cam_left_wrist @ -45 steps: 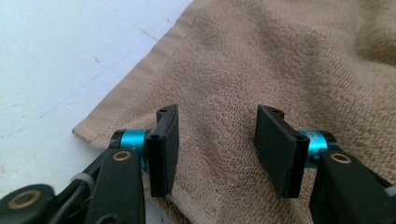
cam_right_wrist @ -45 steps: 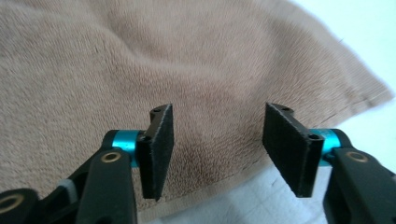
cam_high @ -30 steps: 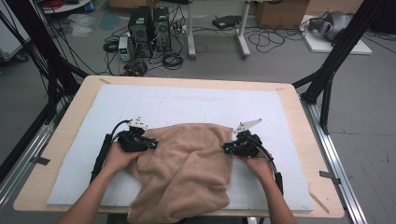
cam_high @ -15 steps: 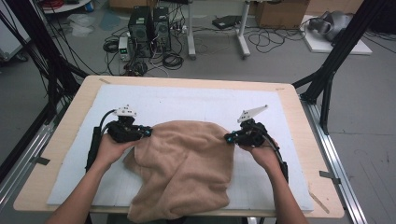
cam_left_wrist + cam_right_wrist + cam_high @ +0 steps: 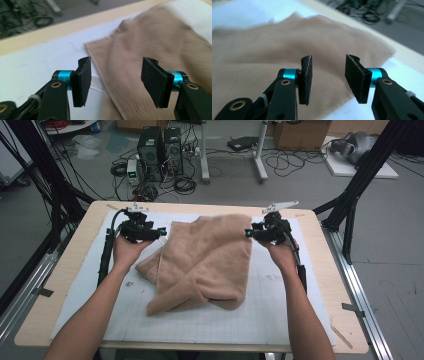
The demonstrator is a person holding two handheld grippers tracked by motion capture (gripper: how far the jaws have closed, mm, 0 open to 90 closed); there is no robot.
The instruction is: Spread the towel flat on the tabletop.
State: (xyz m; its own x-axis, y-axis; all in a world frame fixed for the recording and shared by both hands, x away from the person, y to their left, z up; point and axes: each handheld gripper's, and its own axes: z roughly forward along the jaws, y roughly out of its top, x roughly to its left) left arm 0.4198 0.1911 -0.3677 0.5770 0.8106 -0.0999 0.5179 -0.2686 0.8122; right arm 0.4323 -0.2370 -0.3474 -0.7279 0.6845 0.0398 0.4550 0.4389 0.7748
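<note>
A tan towel lies loosely folded on the white gridded mat. Its far edge is spread flat and its near part is bunched. My left gripper hovers just off the towel's far left corner. Its jaws have just been opening, and in the left gripper view they stand apart with the towel below them, not pinched. My right gripper hovers at the far right corner. Its jaws have also just been opening, and in the right gripper view nothing sits between the pads; the towel is blurred beyond them.
The mat covers a wooden table with a bare border. Black frame posts stand at the back corners. Computer boxes and cables lie on the floor beyond the far edge.
Both hands carried the towel's far edge away from the person and up, stretching it wider. The jaws of both grippers then opened and the corners dropped onto the mat.
</note>
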